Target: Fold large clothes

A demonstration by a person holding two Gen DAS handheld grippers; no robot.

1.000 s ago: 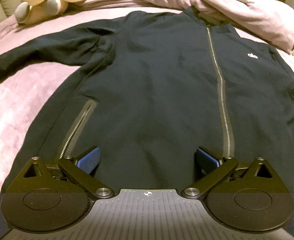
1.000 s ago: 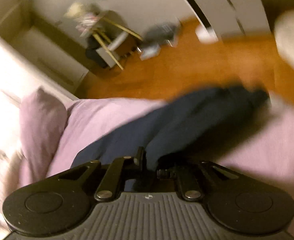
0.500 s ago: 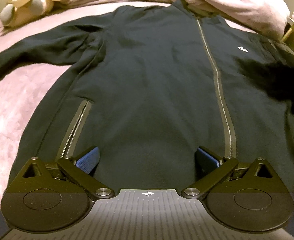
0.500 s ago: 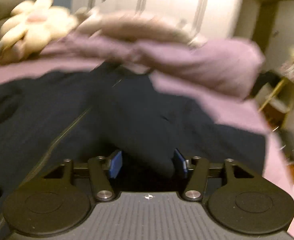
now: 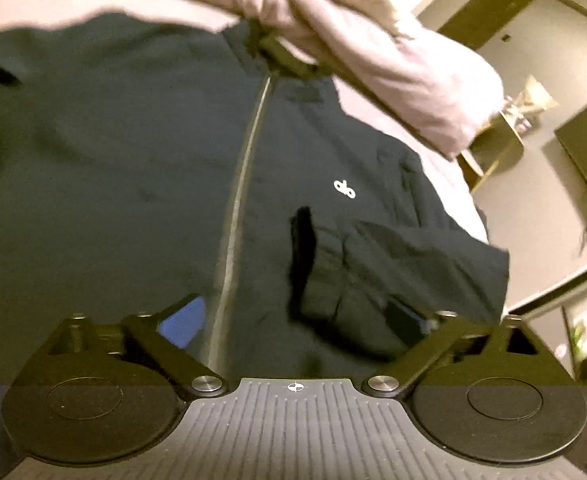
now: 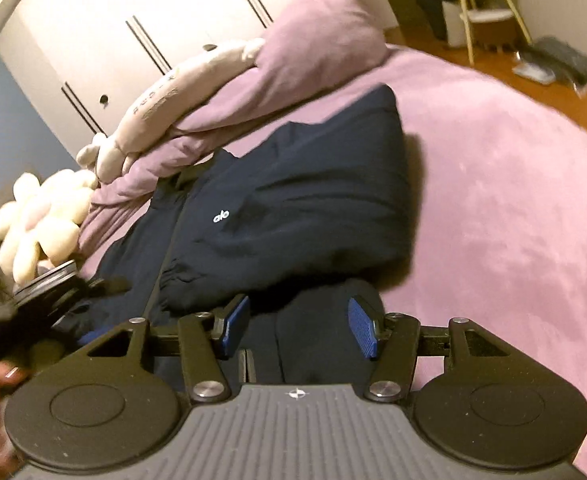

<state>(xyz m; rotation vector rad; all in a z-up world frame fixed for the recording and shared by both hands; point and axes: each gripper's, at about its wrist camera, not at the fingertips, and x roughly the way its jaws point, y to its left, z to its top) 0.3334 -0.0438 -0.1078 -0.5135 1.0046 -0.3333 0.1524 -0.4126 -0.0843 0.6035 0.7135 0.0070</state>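
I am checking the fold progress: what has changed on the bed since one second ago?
The dark navy zip-up jacket's sleeve was carried inward and now lies folded over the chest. The right gripper let it go; its jaws stand apart. The left gripper holds nothing, jaws closing. The jacket body stayed flat on the pink bedcover.

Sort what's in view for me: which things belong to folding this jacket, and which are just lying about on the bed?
Belongs to the job:
- navy zip jacket, one sleeve already folded across its front
- left gripper, closing, nothing between the pads
- right gripper, open over the jacket

Just lying about:
- lilac duvet
- cream flower plush
- stool on the floor
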